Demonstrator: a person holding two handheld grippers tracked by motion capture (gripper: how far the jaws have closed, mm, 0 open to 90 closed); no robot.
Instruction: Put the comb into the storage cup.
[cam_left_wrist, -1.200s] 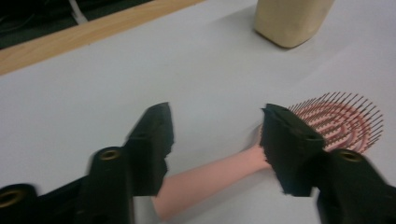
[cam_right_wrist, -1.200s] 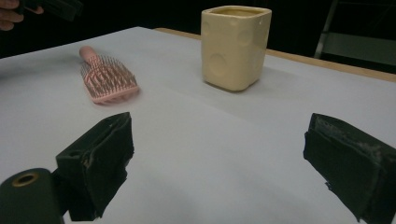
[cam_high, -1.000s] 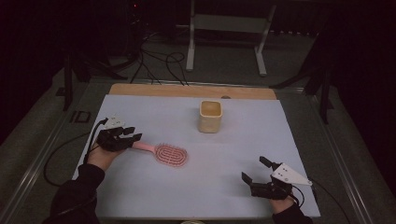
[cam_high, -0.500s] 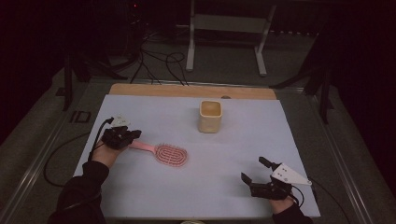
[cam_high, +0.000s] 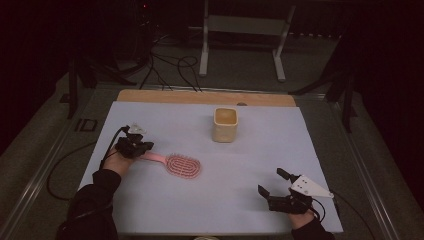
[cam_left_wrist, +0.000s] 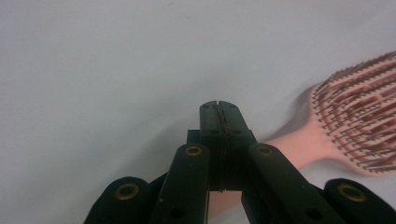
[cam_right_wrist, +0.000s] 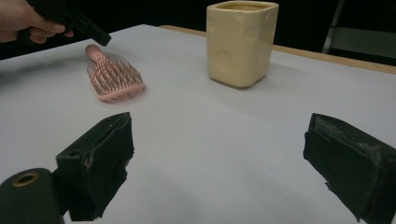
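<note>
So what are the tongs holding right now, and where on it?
The left tongs are shut at the handle end of the pink hairbrush, which lies on the table; a true clamp cannot be told. The right tongs stand open, holding nothing.

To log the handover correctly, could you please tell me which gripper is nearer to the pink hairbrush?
Left. The left gripper is at the hairbrush handle; the right gripper sits apart, near the table's front right.

Matt pink plastic hairbrush (cam_high: 176, 164) (thin metal-looking bristles), glossy cream ceramic cup (cam_high: 225, 124), smooth white tabletop (cam_high: 165, 210).
</note>
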